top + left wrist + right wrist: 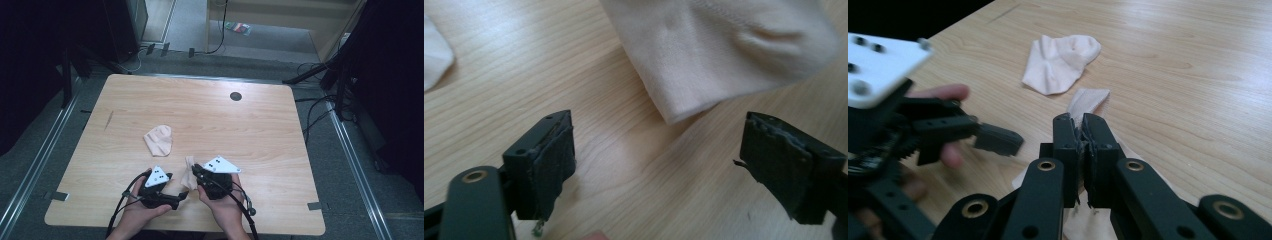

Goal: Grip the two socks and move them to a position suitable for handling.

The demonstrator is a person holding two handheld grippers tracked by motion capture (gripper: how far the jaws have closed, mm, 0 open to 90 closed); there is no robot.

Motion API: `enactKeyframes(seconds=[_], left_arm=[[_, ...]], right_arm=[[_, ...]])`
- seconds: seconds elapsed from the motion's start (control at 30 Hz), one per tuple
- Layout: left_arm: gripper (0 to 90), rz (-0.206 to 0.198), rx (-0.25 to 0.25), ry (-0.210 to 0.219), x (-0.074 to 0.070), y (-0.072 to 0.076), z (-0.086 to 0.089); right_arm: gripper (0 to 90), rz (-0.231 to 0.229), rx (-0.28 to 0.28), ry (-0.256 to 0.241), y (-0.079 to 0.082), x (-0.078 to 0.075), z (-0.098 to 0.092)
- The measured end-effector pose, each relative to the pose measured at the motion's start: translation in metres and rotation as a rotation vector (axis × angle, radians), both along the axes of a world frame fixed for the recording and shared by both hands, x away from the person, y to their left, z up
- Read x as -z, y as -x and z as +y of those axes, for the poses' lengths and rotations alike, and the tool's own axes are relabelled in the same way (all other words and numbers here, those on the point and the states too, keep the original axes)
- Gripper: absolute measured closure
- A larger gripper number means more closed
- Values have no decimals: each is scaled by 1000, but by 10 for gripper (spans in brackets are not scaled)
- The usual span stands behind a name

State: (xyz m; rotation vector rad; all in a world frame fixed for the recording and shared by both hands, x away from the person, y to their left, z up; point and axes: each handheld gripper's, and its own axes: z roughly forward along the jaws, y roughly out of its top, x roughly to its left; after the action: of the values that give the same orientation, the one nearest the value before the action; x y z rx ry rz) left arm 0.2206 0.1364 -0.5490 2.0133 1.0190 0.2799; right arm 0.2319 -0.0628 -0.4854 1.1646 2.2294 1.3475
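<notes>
Two pale pink socks lie on the wooden table [250, 130]. One sock [158, 140] [1060, 62] is crumpled near the middle of the table. The second sock [189, 176] [1089, 101] is pinched in my right gripper [195, 169] [1083, 125], whose jaws are shut on its fabric. My left gripper [177, 186] [659, 170] sits just left of it, low over the table, open with nothing between its jaws. A sock's open end [724, 50] lies right ahead of them. In the right gripper view, the left gripper [998, 140] shows at the left.
A small dark round grommet [235, 96] is set in the table near its far edge. Cables [320, 107] and dark stands line the floor on both sides. Both hands rest near the table's front edge [185, 231].
</notes>
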Motion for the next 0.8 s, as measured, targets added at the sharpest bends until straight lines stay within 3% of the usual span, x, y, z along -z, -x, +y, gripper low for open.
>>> enactKeyframes(seconds=[0.1,0.23,0.33,0.43,0.47,0.5,0.53,0.6,0.67,0.73,0.77,0.8], left_arm=[[318,-12,-39,-22,0,-3,-4],[876,-45,-76,11,-6,-4,4],[900,-121,-111,-6,-16,2,15],[900,-244,-192,-57,-37,18,27],[900,-244,-192,-57,-37,18,27],[900,-328,-223,-84,-51,32,30],[900,-359,-223,-96,-56,37,30],[900,-366,-195,-135,-59,42,24],[900,-348,-154,-168,-51,42,13],[900,-291,-110,-180,-37,38,4],[900,-291,-110,-180,-37,38,4],[900,-234,-72,-173,-24,34,-2]], right_arm=[[868,3,-14,-16,2,-4,2],[868,-8,-28,-25,3,-8,5],[868,-11,-44,-50,0,-10,8],[868,-40,-81,-91,0,-15,12],[868,-40,-81,-91,0,-15,12],[868,-62,-104,-121,1,-19,13],[868,-67,-102,-126,1,-21,13],[868,-51,-91,-128,-2,-21,11],[868,-23,-69,-112,-6,-14,5],[868,26,-52,-85,-12,-3,-3],[868,47,-40,-75,-14,3,-7],[868,60,-27,-62,-16,9,-11]])
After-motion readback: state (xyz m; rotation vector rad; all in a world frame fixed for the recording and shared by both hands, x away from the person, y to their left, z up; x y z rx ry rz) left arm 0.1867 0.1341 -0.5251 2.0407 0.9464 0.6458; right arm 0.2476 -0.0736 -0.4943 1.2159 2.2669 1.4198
